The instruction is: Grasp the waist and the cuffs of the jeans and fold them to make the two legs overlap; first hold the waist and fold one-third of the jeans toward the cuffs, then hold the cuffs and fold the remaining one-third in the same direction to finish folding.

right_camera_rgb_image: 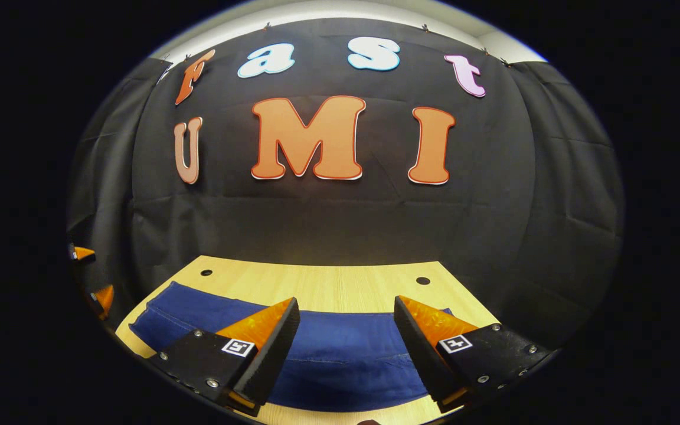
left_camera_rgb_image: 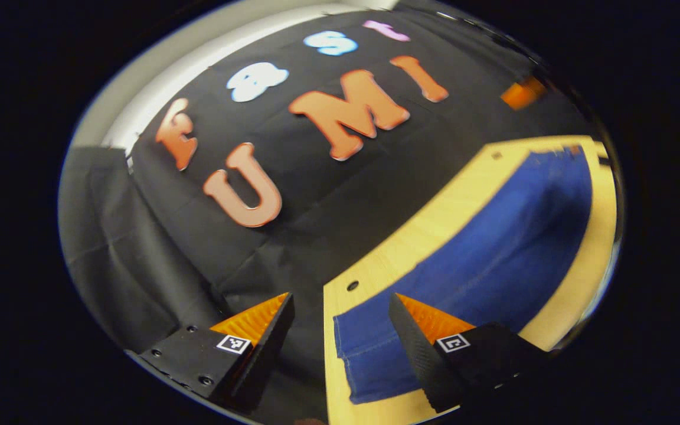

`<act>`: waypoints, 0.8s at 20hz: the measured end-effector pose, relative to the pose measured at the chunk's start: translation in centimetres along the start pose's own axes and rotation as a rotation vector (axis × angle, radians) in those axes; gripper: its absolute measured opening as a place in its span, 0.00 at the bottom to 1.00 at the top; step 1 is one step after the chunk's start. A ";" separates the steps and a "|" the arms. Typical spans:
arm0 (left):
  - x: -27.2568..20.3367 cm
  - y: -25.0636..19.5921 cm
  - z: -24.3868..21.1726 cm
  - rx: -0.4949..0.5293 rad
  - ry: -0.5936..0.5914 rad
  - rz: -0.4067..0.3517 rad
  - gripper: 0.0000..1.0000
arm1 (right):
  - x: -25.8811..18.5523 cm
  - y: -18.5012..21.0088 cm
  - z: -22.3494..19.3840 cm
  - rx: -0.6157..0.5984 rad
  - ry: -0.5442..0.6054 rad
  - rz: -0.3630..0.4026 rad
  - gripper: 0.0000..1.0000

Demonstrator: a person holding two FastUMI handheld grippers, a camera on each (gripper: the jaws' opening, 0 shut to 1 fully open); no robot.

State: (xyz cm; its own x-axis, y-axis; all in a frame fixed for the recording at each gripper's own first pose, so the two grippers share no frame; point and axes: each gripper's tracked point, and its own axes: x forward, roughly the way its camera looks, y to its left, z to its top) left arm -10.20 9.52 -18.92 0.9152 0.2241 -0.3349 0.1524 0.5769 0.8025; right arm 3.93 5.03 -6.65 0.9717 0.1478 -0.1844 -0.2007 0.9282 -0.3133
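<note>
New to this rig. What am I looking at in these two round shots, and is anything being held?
There is no robot arm: a person holds a two-finger grasping tool in each hand, and a fisheye camera rides on each, looking forward along its fingers.

In the left gripper view, the left tool hangs open at one end of a long blue denim pair of jeans, which lies flat along a pale wooden table.

In the right gripper view, the right tool is also open, above the same jeans, looking across them at the booth's black cloth wall.

Nothing is held: both pairs of fingers stand apart, with no cloth between them.
</note>
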 end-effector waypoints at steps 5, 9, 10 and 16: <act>-0.7 -9.0 -4.3 0.368 -0.021 -0.218 0.98 | 0.4 -0.8 -2.3 0.021 0.055 -0.013 0.98; -1.4 -12.9 -9.1 0.501 0.026 -0.344 0.98 | 0.4 -2.0 -4.0 0.025 0.092 -0.032 0.98; -1.1 -13.1 -10.7 0.527 0.061 -0.360 0.98 | 0.4 -2.3 -4.3 0.028 0.103 -0.037 0.98; 0.8 -14.0 -16.8 0.615 0.202 -0.470 0.98 | 0.6 -3.5 -7.0 0.057 0.166 -0.057 0.98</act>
State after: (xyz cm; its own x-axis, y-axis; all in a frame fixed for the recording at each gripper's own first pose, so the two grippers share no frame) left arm -17.85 14.79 -38.69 0.6278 0.2367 -0.7415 0.7377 0.1228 0.6638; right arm 4.32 -0.54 -12.16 0.9462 0.0407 -0.3209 -0.1343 0.9519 -0.2755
